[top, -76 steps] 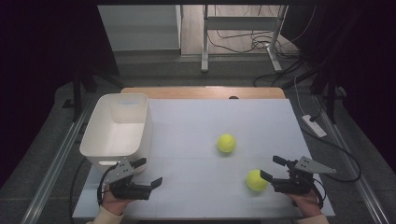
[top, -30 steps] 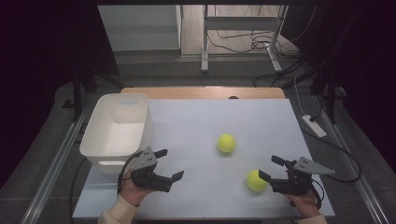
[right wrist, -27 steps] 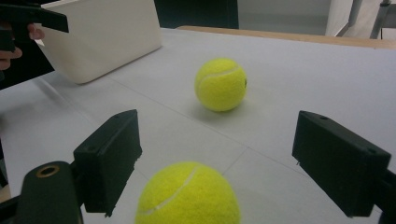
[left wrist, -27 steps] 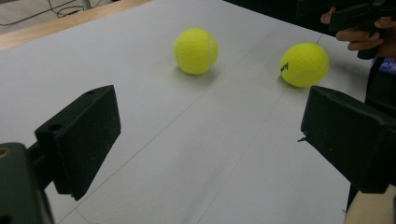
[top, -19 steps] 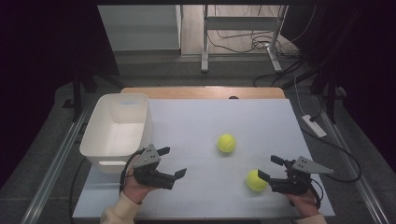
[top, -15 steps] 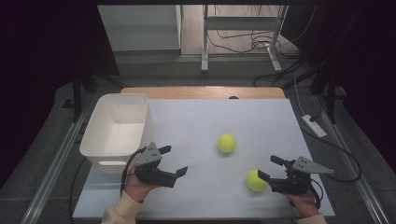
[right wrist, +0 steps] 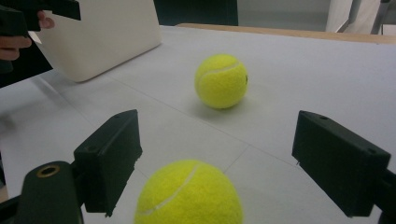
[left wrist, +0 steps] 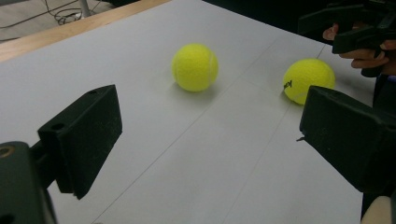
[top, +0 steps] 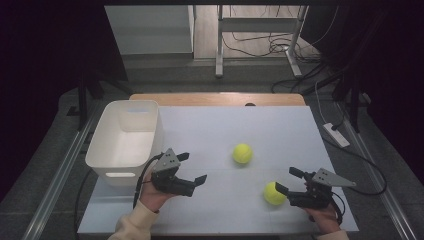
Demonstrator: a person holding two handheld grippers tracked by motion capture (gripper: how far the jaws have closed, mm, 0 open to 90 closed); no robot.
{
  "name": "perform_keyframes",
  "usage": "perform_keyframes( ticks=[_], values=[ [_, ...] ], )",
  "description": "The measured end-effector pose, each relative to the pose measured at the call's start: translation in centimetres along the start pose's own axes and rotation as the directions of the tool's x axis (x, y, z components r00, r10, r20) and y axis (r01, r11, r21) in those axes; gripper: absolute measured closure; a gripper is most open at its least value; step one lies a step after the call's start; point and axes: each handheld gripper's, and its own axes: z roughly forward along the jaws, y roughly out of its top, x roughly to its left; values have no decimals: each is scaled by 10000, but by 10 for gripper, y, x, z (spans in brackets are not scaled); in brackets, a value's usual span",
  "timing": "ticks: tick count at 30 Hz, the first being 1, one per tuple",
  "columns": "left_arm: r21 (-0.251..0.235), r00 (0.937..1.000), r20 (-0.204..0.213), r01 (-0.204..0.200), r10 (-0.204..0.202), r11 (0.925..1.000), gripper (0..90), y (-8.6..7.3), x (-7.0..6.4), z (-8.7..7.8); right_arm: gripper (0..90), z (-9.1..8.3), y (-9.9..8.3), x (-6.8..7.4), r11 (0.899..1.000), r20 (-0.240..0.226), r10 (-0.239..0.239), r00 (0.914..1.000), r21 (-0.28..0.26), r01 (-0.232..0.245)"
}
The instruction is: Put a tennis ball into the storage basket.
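Two yellow tennis balls lie on the white table. The far ball (top: pixel 242 153) (left wrist: pixel 194 66) (right wrist: pixel 221 80) rests mid-table. The near ball (top: pixel 274 193) (left wrist: pixel 308 80) (right wrist: pixel 189 193) sits just in front of my right gripper (top: pixel 290 181) (right wrist: pixel 217 161), which is open with its jaws either side of the ball's near edge, not touching it. My left gripper (top: pixel 192 168) (left wrist: pixel 210 140) is open and empty, just right of the bin's front corner, pointing toward both balls.
A white plastic bin (top: pixel 125 141) (right wrist: pixel 100 32) stands at the table's left side, empty. A wooden strip (top: pixel 217 98) runs along the far edge. A power strip (top: pixel 335 134) and cables lie on the floor to the right.
My left gripper has moved up and to the right from the front left corner toward the balls. My right gripper and both balls have stayed put.
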Motion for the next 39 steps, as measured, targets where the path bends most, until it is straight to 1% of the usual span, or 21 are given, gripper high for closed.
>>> perform_keyframes(
  ticks=[6,10,14,21,25,32,34,37,39],
  values=[
    [96,10000,74,-2,1,10000,65,2,0,6,156,1,0,1,10000,16,-39,10000,17,39],
    [58,10000,-11,-10,10,10000,65,3,0,7,156,0,0,0,10000,52,-32,10000,10,32],
    [100,10000,15,-9,9,9999,65,5,-1,11,156,0,0,0,10000,56,-34,10000,4,34],
    [223,9999,144,-44,41,9997,65,12,-1,22,156,-2,1,-1,9999,135,53,9999,-123,-51],
    [337,9996,248,-159,151,9993,65,17,-3,30,156,-2,0,-1,9999,131,56,9999,-100,-55],
    [421,9996,212,-189,180,9989,65,22,-2,38,157,-2,0,0,9999,160,73,9998,-151,-71],
    [478,9996,231,-199,188,9987,65,24,-2,41,158,-3,0,-1,9998,178,69,9998,-167,-66],
    [685,9994,267,-250,232,9973,65,26,0,49,158,-3,1,0,9999,176,57,9998,-161,-54],
    [739,9993,324,-184,160,9971,65,27,2,52,158,-3,1,0,9999,178,57,9998,-144,-55]
  ],
)
